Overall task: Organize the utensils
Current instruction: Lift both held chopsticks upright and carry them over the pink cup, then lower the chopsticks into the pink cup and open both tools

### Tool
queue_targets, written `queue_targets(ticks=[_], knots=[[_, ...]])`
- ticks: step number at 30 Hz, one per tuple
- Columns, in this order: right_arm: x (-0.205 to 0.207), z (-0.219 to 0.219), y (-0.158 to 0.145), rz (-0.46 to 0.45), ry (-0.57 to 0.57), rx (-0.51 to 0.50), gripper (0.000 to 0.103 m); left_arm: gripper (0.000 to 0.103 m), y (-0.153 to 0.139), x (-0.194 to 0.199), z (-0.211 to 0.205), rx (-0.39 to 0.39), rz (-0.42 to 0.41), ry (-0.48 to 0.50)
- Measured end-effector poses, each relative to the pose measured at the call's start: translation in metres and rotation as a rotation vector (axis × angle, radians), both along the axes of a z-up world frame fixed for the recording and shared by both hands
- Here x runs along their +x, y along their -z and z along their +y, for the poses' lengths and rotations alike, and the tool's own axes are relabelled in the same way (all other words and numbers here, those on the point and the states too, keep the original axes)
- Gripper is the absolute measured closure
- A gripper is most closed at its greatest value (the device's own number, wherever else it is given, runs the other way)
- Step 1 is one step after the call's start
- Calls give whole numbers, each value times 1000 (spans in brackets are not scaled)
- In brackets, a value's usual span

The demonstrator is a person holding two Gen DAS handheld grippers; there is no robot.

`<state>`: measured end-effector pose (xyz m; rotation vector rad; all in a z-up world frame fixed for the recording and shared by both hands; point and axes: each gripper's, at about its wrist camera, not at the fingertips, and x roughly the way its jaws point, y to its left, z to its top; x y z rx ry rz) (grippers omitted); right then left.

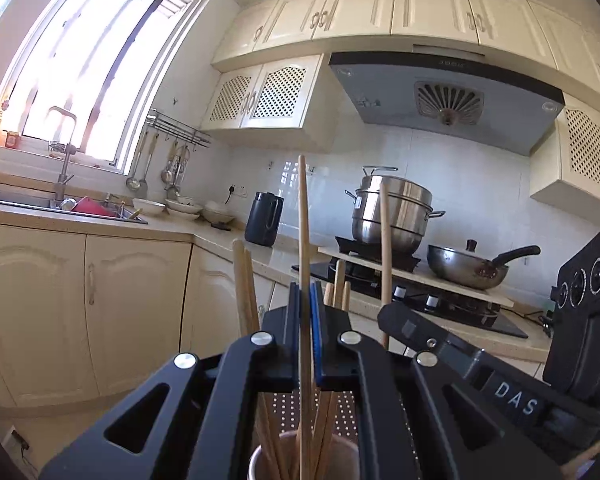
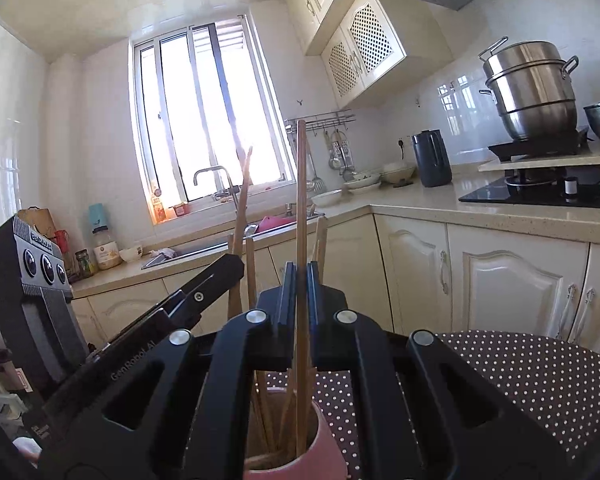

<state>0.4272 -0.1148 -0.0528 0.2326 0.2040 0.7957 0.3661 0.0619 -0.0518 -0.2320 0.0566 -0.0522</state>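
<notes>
My left gripper [image 1: 306, 290] is shut on an upright wooden chopstick [image 1: 303, 216] whose lower end reaches into a pink cup [image 1: 260, 462] just below. Several other chopsticks [image 1: 242, 284] stand in that cup. My right gripper [image 2: 298, 276] is also shut on an upright wooden chopstick [image 2: 301, 184], its lower end inside the same pink cup [image 2: 320, 440] with several chopsticks [image 2: 242, 208] leaning in it. The right gripper's body [image 1: 580, 312] shows at the right of the left wrist view. At the left of the right wrist view is the left gripper's body [image 2: 40, 300].
The cup stands on a brown polka-dot surface [image 2: 520, 384]. Behind are cream cabinets, a sink with faucet [image 2: 216, 184], bowls [image 1: 180, 206], a black kettle [image 1: 264, 218], a steel steamer pot [image 1: 396, 212] and a wok [image 1: 468, 266] on the stove.
</notes>
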Motion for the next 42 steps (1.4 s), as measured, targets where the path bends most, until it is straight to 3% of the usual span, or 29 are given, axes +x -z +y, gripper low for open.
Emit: queue_targets(ticks=[22, 39, 42], knots=[[-50, -14, 12, 56, -11, -124, 97, 97, 12, -66, -10, 121, 74, -16], [-53, 4, 27, 131, -22, -205, 97, 95, 23, -69, -7, 153, 171, -13], [-57, 4, 24, 135, -15, -209, 96, 83, 23, -71, -7, 157, 183, -12]])
